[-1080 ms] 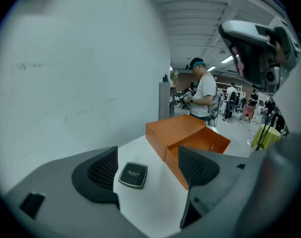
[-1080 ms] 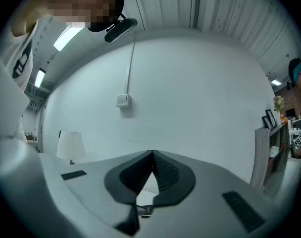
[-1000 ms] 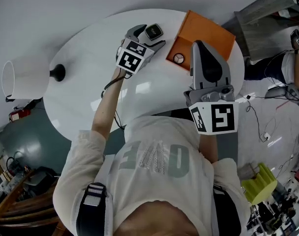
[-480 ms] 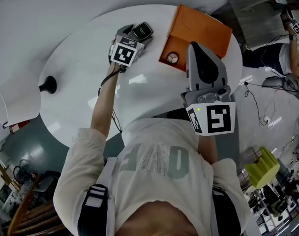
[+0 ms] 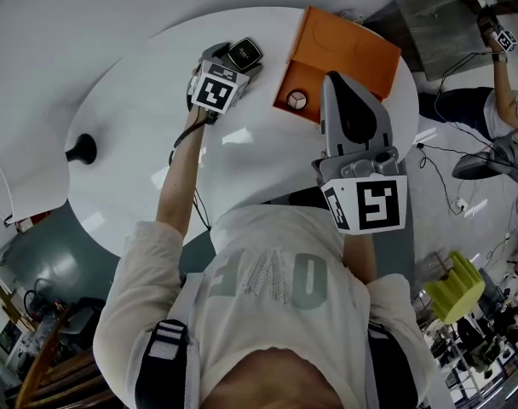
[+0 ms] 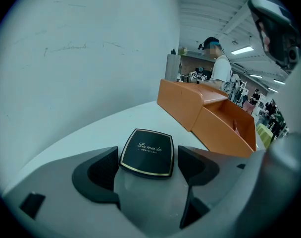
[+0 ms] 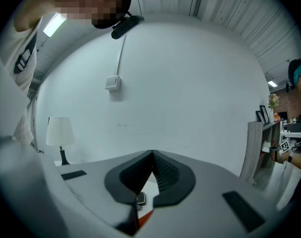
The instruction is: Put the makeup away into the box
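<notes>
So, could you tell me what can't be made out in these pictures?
- Box inside: in the head view the right gripper covers its near corner; in the left gripper view its own wall hides the bottom.
- Round item in the box: head view, too small to identify.
- Compact: left gripper view, gaps too narrow to tell whether the left gripper touches it.
- Lamp: head view, shade cut off by the left edge.

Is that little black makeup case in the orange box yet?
Out. The black compact lies on the white table between the left gripper's parted jaws, beside the orange box, not inside it.
</notes>
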`<state>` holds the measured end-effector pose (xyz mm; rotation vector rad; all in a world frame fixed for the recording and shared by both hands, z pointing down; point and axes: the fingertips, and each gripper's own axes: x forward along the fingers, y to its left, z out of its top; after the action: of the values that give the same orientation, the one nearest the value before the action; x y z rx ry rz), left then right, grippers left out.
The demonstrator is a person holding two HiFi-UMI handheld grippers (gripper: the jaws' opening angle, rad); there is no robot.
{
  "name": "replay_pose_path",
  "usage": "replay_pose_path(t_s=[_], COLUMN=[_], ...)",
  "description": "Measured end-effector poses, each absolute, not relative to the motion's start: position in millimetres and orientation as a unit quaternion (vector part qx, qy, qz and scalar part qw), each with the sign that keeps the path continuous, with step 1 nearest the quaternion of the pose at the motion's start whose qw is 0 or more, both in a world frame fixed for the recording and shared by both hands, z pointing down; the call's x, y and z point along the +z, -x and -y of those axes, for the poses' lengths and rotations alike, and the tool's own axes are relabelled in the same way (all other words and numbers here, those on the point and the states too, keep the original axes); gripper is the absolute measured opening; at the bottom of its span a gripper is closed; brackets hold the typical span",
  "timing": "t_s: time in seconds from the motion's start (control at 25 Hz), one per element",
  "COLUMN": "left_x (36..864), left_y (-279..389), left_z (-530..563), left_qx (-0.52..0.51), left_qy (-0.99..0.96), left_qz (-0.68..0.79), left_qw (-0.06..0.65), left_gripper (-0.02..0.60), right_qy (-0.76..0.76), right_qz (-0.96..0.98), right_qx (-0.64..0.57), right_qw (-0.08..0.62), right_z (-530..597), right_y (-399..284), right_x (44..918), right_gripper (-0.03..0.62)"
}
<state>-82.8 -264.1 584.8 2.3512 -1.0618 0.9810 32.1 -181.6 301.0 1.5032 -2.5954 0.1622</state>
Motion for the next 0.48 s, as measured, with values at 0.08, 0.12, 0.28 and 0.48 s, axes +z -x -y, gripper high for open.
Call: replay_pose_path(t_s=[0.08,0.12,0.28,0.48], left_x=[585,585,584,585], left_y=[84,85,87,89], left_z=[266,267,268,268], left_qx=[0.348,0.348,0.347,0.346], left_qy=[-0.837,-0.837,-0.838,-0.839], left_qz=[0.378,0.378,0.377,0.377], left_qw=[0.189,0.189,0.187,0.183], left_gripper=[0.362,0.362,0.344,0.342], right_qy=[-0.499,-0.498,-0.495,-0.491], right_qz=[0.862,0.863,0.865,0.867], right_qx=[0.054,0.054,0.052,0.047], right_qw=[0.070,0.071,0.069,0.069], right_z=[182,182,179,175], right_y=[-31,-30,-27,-22], right_x=[302,302,301,298], right_gripper=[0.000,0.000,0.000,0.000])
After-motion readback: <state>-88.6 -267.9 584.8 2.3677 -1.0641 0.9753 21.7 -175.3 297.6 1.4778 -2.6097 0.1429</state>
